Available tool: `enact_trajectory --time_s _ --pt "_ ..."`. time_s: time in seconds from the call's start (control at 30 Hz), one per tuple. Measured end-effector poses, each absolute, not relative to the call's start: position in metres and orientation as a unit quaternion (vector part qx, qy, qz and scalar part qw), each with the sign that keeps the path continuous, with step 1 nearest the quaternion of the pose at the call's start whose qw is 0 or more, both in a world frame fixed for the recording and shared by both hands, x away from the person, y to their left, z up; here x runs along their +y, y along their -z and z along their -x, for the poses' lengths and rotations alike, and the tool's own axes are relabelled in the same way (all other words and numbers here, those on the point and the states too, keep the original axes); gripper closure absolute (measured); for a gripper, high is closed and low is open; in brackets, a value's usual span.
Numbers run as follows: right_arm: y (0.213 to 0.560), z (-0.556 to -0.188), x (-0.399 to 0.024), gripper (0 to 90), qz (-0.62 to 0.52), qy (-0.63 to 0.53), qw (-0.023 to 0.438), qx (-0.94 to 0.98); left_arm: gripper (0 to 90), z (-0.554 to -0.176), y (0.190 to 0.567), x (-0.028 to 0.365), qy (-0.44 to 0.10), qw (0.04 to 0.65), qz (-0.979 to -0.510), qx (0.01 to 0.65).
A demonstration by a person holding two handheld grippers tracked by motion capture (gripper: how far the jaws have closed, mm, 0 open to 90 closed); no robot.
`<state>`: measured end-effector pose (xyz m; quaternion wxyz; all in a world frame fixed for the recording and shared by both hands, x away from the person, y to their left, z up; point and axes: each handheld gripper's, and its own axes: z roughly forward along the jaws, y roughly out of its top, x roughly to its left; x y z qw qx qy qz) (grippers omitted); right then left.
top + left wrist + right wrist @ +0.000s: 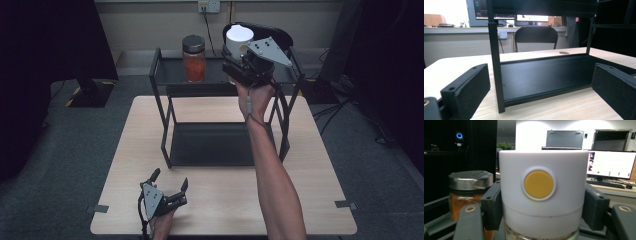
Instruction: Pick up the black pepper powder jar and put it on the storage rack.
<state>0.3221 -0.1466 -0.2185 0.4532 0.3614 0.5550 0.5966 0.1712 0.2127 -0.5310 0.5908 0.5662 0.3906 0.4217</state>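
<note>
My right gripper [239, 60] is shut on a jar with a tall white lid [240, 37] and holds it up over the right part of the black rack's top shelf [170, 72]. In the right gripper view the white lid [540, 202] bears a yellow round mark, and the gripper's [541, 212] pads [492, 205] press on both its sides. A glass jar of orange contents [194, 59] with a dark lid stands on the top shelf, to the left of the held jar [466, 192]. My left gripper [170, 178] rests open near the table's front edge, its jaws [541, 92] apart with nothing between them.
The two-level black rack [165, 125] stands at the back middle of the light wooden table [310, 165]; its lower shelf [544, 75] is bare. A black chair [535, 35] stands beyond the table. The rack's front post [495, 62] rises just ahead of the left gripper.
</note>
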Motion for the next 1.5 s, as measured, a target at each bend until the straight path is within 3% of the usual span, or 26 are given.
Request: enact_trajectory --time_s 0.53,1.23,1.5 --pt "0.217 -0.345 -0.146 30.2 -0.383 -0.592 0.436 0.559 1.3 -0.171 0.531 0.213 -0.422 0.59 -0.566 0.39" --pt "0.22 -0.346 -0.148 29.5 -0.384 -0.596 0.433 0.556 1.5 -0.171 0.531 0.213 -0.423 0.59 -0.567 0.391" --pt "0.228 -0.342 -0.138 13.9 -0.38 -0.589 0.464 0.542 1.5 -0.171 0.531 0.213 -0.422 0.59 -0.566 0.391"
